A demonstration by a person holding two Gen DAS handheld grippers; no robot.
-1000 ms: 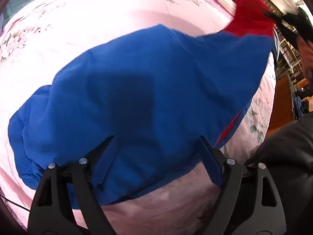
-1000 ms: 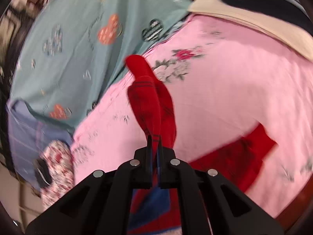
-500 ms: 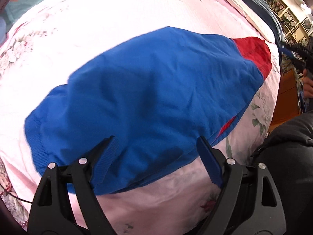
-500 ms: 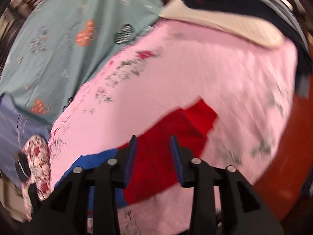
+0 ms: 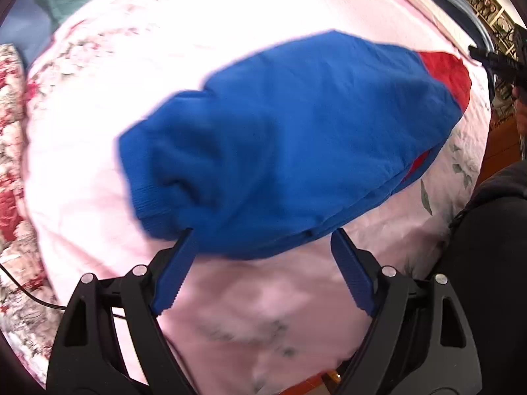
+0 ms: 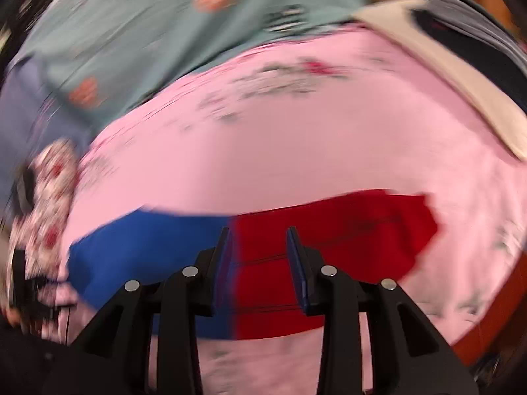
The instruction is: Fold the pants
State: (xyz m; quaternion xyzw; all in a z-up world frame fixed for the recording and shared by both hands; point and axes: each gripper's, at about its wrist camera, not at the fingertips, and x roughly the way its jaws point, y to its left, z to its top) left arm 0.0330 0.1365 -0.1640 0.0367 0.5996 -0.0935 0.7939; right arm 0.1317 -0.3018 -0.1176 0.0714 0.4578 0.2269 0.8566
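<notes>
The blue and red pants [image 5: 296,138] lie folded on the pink floral bed sheet [image 5: 131,49], blue part near me, red part [image 5: 451,72] at the far right. My left gripper [image 5: 260,240] is open and empty, at the near edge of the blue fabric. In the right wrist view the pants [image 6: 329,230] lie flat, blue at left, red at right. My right gripper [image 6: 258,233] is open and empty just above the blue-red seam. The other gripper shows at the far right of the left wrist view [image 5: 494,61].
A teal patterned blanket [image 6: 164,16] and a cream and dark folded pile [image 6: 461,65] lie at the far side of the bed. A red floral cushion [image 5: 10,131] sits at the left. The bed's wooden edge [image 6: 494,312] is at the right.
My right gripper opened and let go of the red pant end, which now lies flat on the sheet. Both grippers pulled back from the pants.
</notes>
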